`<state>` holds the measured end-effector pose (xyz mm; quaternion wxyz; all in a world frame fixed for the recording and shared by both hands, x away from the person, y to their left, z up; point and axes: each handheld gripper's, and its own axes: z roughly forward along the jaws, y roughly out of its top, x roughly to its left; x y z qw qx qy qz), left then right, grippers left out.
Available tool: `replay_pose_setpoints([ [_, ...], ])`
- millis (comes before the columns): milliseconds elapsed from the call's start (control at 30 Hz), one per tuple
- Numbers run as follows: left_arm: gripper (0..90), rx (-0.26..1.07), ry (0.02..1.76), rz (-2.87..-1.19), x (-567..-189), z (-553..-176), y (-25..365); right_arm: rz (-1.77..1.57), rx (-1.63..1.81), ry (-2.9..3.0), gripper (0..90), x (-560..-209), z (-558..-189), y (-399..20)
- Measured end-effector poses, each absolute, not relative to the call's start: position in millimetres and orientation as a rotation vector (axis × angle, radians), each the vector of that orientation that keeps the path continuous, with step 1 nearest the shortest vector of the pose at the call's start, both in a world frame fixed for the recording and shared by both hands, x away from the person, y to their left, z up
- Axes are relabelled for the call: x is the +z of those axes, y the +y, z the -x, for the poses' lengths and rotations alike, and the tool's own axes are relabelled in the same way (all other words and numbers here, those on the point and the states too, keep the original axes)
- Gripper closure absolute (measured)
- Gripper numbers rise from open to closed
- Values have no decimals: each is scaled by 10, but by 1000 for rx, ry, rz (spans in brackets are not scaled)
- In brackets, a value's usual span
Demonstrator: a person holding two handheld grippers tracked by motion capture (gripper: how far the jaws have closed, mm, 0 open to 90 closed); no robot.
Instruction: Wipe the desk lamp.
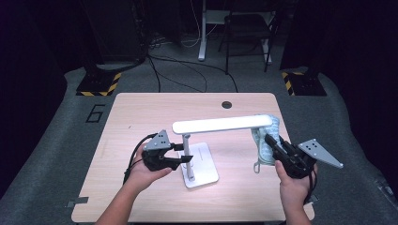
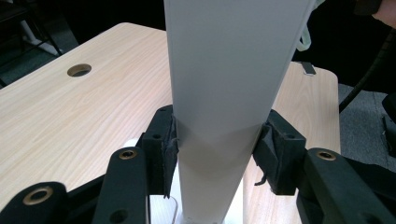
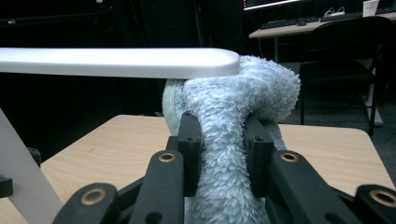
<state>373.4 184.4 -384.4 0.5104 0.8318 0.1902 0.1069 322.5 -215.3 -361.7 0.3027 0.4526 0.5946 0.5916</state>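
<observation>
Both forearms come in low: the left gripper (image 1: pixel 180 153) is clamped on the white desk lamp's (image 1: pixel 220 124) upright stem, steadying it mid-table, while the right gripper (image 3: pixel 223 135) pinches a fluffy pale-blue cloth (image 3: pixel 243 98) bunched against the lamp head's far tip. Looks like wiping the head is under way; next the cloth wants dragging along the bar with the stem held firm.

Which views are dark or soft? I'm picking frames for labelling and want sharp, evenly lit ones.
High view: the table is evenly lit, the room behind nearly black, the lamp glaring white. Left gripper view: the lamp post so close it looks soft, grey, featureless. Right gripper view: the cloth between the pads is crisp, the background dim.
</observation>
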Motion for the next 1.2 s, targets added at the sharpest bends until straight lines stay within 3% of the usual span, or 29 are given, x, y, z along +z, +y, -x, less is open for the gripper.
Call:
replay_pose_setpoints([
  [500, 518, 259, 468, -1996, -3837, -3724, 1842, -1181, 1566, 1658, 732, -3702, -3218, -1990],
  [700, 460, 255, 465, -1968, -3783, -3692, 1840, -1209, 1540, 1666, 730, -3761, -3238, -2033],
  [800, 464, 263, 464, -1980, -3772, -3689, 1830, -1243, 1542, 1659, 728, -3779, -3259, -2091],
  [867, 523, 264, 472, -1970, -3778, -3694, 1839, -1245, 1539, 1652, 728, -3773, -3264, -2118],
  [1200, 525, 246, 449, -1976, -3779, -3717, 1878, -1251, 1535, 1610, 728, -3647, -3255, -2293],
])
